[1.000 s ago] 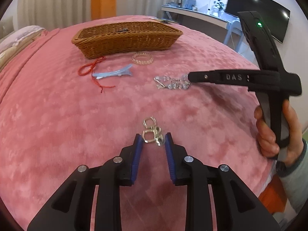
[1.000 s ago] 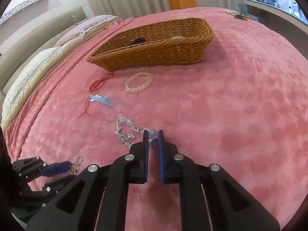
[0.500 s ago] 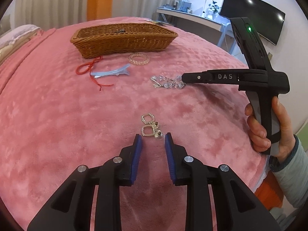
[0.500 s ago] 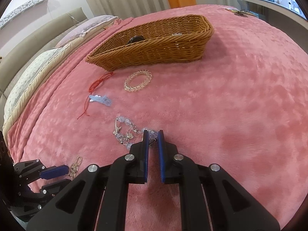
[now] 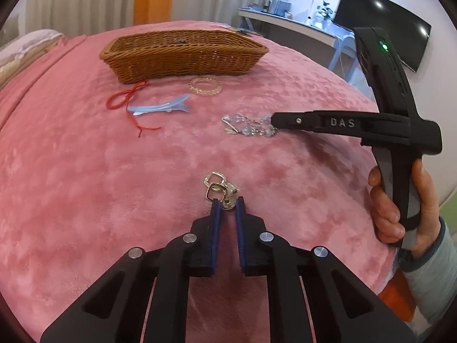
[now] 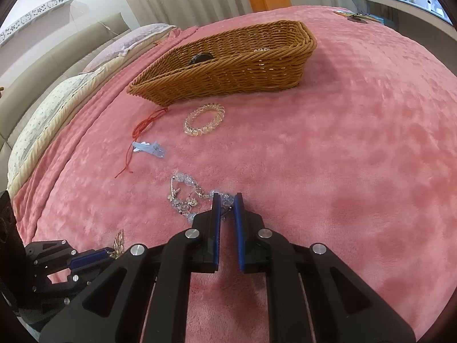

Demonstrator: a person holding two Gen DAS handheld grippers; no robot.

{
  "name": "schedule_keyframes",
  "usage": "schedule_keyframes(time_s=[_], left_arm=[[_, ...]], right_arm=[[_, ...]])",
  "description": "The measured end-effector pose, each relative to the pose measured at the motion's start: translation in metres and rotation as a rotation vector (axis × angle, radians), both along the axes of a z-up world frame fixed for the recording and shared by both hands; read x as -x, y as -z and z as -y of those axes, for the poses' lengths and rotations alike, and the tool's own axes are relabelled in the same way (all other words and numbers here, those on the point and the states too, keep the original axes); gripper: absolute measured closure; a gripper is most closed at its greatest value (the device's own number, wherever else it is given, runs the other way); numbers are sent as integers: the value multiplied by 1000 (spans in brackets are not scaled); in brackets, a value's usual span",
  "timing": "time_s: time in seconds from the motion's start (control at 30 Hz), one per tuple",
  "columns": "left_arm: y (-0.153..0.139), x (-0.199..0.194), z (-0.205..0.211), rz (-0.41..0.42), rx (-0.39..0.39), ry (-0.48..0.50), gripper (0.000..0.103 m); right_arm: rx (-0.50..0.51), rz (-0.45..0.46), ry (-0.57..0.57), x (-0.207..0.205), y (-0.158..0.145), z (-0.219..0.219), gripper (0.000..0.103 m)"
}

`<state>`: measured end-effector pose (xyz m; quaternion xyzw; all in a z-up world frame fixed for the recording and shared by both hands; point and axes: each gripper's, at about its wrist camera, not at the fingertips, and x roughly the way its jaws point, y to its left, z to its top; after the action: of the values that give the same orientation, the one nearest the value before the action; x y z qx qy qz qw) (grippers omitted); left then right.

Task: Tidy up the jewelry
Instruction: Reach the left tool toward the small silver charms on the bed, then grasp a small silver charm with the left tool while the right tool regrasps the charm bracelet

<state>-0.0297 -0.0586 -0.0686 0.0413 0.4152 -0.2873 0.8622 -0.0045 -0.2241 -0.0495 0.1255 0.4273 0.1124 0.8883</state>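
Pink bed blanket (image 5: 85, 185), wicker basket (image 5: 182, 54) at 12 o'clock. Left tool (image 5: 227, 203) has just closed onto the gold earrings (image 5: 218, 190); right tool (image 6: 227, 201) is clamped on the crystal bracelet (image 6: 185, 197). Both pieces appear ready to lift to the basket.

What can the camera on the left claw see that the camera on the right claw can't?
Only the left wrist view shows the person's hand gripping the right claw's handle, and the dark screen on the wall. Only the right wrist view shows the pillows and the dark thing inside the basket. Both show the basket, the red string, the blue hair clip, the clear bead bracelet, the crystal bracelet in the right claw, and the gold earrings in the left claw.
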Motion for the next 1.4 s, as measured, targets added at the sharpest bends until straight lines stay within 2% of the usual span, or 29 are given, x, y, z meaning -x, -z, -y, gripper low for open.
schedule_keyframes(time_s=[0.1,0.23,0.27,0.47,0.77,0.8,0.87,0.9,0.93,1.03,1.17,1.2,1.23,1.3,1.33,1.4], left_arm=[[-2,5,3,35,-15,-1,95],[-15,11,-17,59,106,9,95],[-17,12,-21,66,112,3,95],[-12,0,-35,55,75,-93,95],[-5,-8,-37,43,38,-138,95],[-5,-9,-39,37,48,-141,95],[-4,-10,-42,26,64,-147,95],[-4,-11,-44,19,71,-150,95],[-3,-11,-45,16,76,-153,95],[-3,-11,-46,16,80,-154,95],[-3,-11,-46,11,78,-159,95],[-3,-11,-47,9,76,-162,95],[-3,-12,-47,8,75,-165,95],[-3,-12,-47,6,75,-167,95],[-4,-12,-47,6,75,-170,95],[-6,-12,-47,11,78,-171,95]], right_arm=[[-8,1,0,0,0,1,95],[-29,-1,-1,1,1,5,95],[-32,-1,-1,1,1,6,95],[-10,-4,-4,2,0,4,95],[64,-2,-89,38,-8,-18,95],[74,-1,-89,40,-9,-19,90],[84,10,-87,40,-12,-20,66],[96,14,-84,39,-14,-21,41],[113,25,-80,38,-16,-23,39],[147,40,-105,33,-19,-33,39],[198,16,-97,17,-12,-45,40],[212,8,-99,14,-9,-48,48],[239,3,-105,12,-7,-52,62],[265,10,-124,13,-6,-58,81],[269,21,-133,15,-7,-60,95],[265,31,-128,18,-9,-58,95]])
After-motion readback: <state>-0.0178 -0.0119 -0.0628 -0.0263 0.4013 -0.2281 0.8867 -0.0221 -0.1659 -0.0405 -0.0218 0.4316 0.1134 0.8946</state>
